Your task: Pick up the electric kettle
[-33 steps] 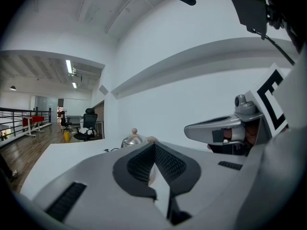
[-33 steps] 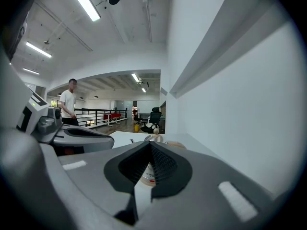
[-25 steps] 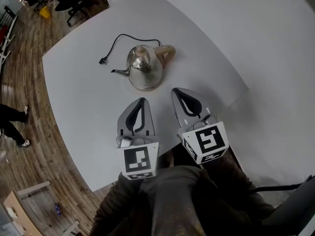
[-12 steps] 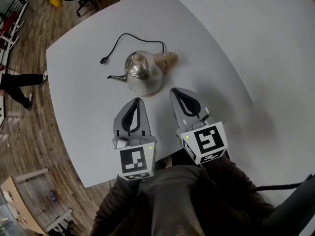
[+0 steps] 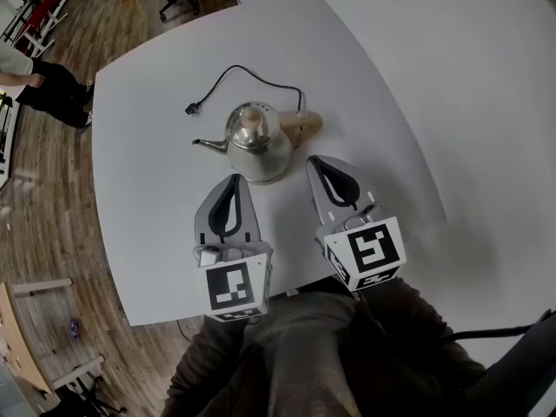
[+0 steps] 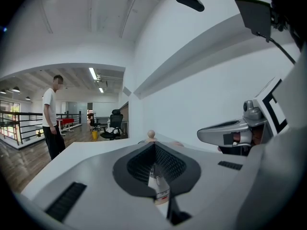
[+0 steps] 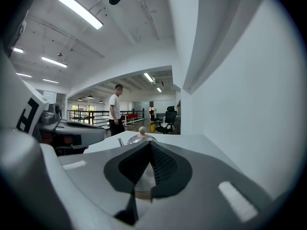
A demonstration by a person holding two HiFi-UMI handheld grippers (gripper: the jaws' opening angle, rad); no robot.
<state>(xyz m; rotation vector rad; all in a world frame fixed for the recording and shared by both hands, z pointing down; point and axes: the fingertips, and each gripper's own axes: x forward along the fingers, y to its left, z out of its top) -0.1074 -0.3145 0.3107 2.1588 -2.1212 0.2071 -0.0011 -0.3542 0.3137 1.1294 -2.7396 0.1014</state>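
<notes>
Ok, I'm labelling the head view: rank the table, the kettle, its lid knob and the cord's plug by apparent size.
1. table
2. kettle
3. lid knob and plug: both are tiny and look about alike, so I won't rank them.

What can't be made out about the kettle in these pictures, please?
- Kettle body: left claw view, hidden behind the shut left claw; only its top shows.
- Plug type: head view, too small.
- Person: head view, cut off by the left edge.
</notes>
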